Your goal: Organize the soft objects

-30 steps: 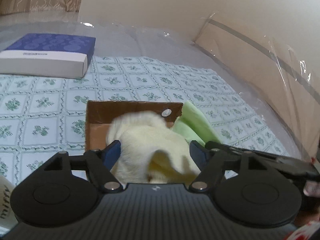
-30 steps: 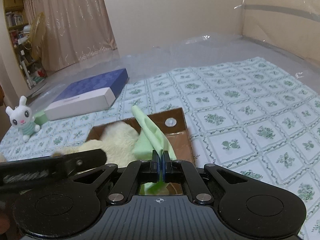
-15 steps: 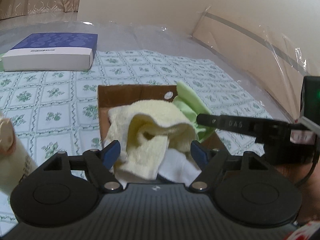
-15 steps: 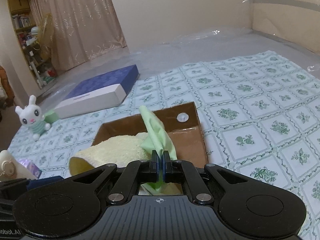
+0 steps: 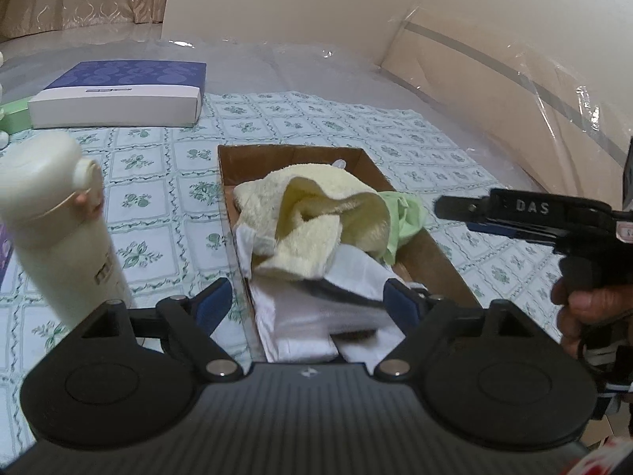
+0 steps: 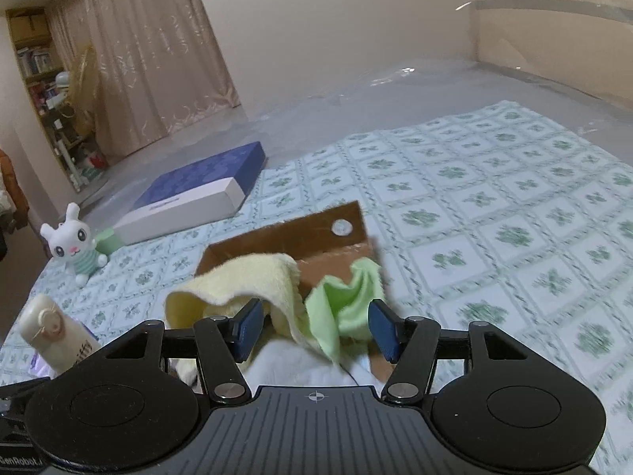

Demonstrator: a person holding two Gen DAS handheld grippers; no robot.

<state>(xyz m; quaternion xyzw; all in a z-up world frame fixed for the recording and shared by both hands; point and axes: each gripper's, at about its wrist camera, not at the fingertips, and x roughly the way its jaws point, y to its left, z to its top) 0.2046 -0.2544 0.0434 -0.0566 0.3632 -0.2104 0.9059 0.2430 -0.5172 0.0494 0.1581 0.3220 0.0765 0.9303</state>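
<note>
A brown cardboard box [image 5: 233, 166] lies on the patterned cloth and holds a yellow towel [image 5: 312, 213], a green cloth [image 5: 403, 213] and a white cloth [image 5: 316, 308]. My left gripper [image 5: 306, 304] hovers at the box's near end with its jaws opening. The white cloth lies below the gap and the pads press on nothing. My right gripper [image 6: 315, 328] is also opening. The crumpled green cloth [image 6: 348, 297] sits loose between its blue pads, beside the yellow towel [image 6: 245, 281]. In the left wrist view the right gripper [image 5: 514, 213] reaches in from the right.
A cream bottle [image 5: 51, 217] stands just left of the box. A blue-and-white flat box [image 5: 118, 95] lies at the back left, and a white bunny toy [image 6: 75, 243] sits near it. The green-patterned cloth [image 6: 494, 213] stretches away to the right, under clear plastic sheeting.
The right gripper has opened and let go of the green cloth, which has slumped into the box. The left gripper has drawn back from the yellow towel, and the bottle has come into view.
</note>
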